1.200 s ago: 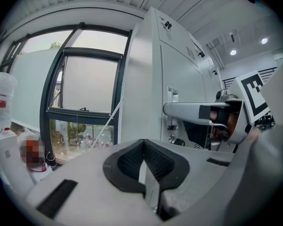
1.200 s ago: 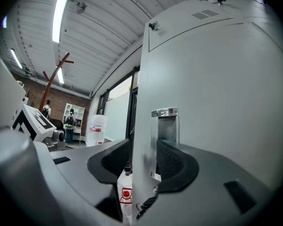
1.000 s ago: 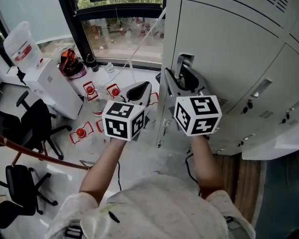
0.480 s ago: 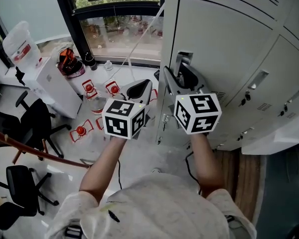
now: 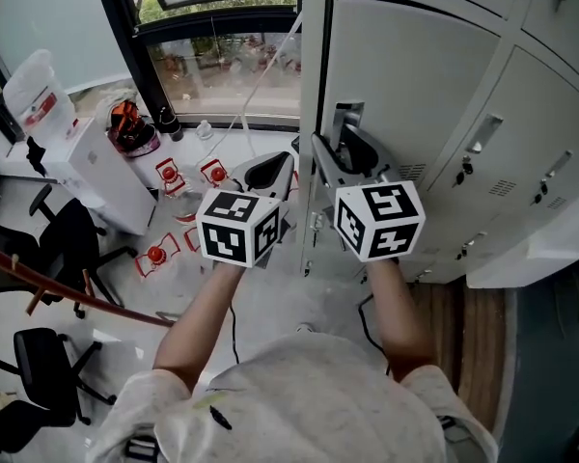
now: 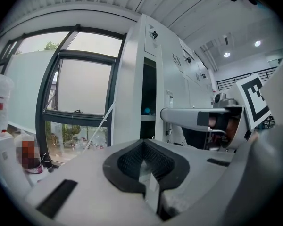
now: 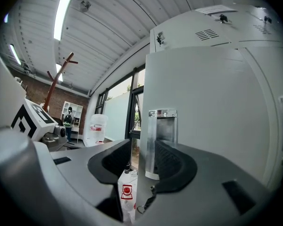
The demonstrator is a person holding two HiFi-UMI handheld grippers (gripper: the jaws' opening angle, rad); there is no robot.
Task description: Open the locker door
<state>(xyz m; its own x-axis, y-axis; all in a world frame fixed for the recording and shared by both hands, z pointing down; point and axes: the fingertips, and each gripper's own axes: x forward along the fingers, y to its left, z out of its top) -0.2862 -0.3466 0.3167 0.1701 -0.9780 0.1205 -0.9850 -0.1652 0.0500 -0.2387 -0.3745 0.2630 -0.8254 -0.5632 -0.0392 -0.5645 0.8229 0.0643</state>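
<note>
Lockers [image 5: 521, 152] by window [image 5: 222, 66] | right hand-held gripper [image 7: 142, 155] narrow, loosely straddling upright locker door handle [image 7: 162, 126] straight ahead | left hand-held gripper [image 6: 144, 160] closed, empty

pale grey locker door [image 5: 415, 85], slightly ajar

The locker door [image 5: 415, 95] stands out a little, with a thin dark gap [image 6: 148, 102] behind its left edge. That edge fills the room between the spread jaws of the right hand-held gripper [image 5: 340, 157]. Left of the lockers the air is free around the left hand-held gripper [image 5: 270, 174]. Lower down, bottles [image 5: 219, 175], a water cooler [image 5: 96, 167] and office chairs [image 5: 72, 234] crowd the floor.
</note>
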